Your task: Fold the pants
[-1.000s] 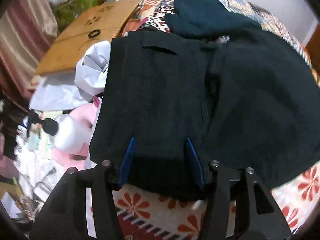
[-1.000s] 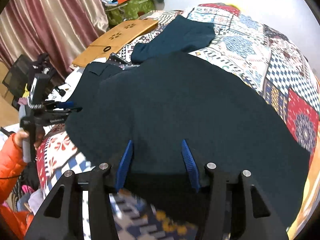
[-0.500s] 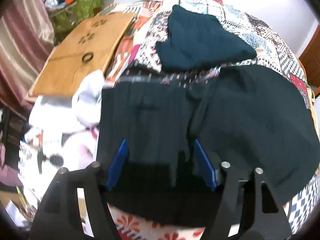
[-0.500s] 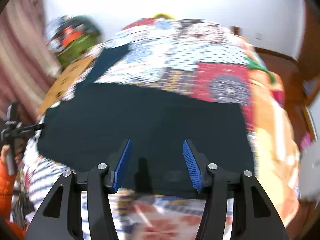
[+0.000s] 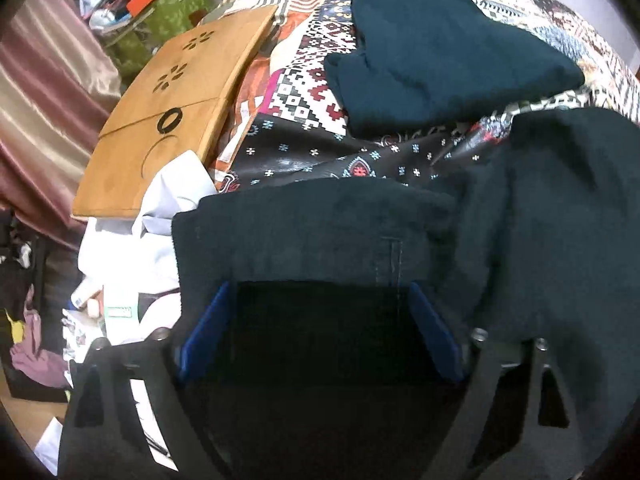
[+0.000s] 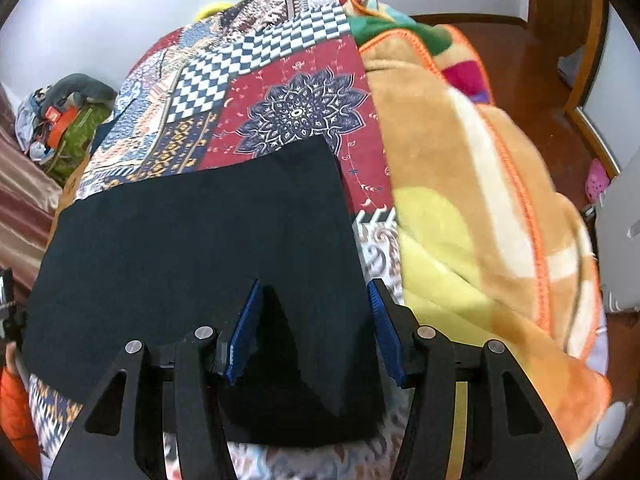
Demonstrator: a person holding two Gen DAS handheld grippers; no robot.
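Left tongs [image 5: 320, 336]: your left tongs stand wide, and their jaws have just been opening. Dark cloth lies under and between the blue pads, but the pads do not press on it.
Right tongs [image 6: 312, 332]: your right tongs stand about half open, having eased a little wider. A raised ridge of the cloth sits between the pads; it does not look pinched, though the cloth is too dark to be sure.
Pants [image 6: 192, 256]: they lie spread flat on the bed, directly under both tongs. In the left view the waist end [image 5: 312, 232], with its stitched seam, is nearest you. In the right view the hem end [image 6: 316, 168] shows a clean square corner.
Long axis: it runs across in front of you, waist toward your left hand, hem toward your right. Each hand is already above its own end.
Coming move: judging by this, the next fold turns on carrying one end along that axis onto the other. Your right tongs are nearer a free edge.
Bedspread [image 6: 296, 112]: patterned patchwork, bare beyond the hem corner.
Blanket [image 6: 472, 208]: orange and yellow, just beside the hem on your right.
Folded garment [image 5: 444, 60]: dark teal, farther up the bed, apart from the pants.
Wooden board [image 5: 176, 104]: beyond the waist end, at the bed's edge.
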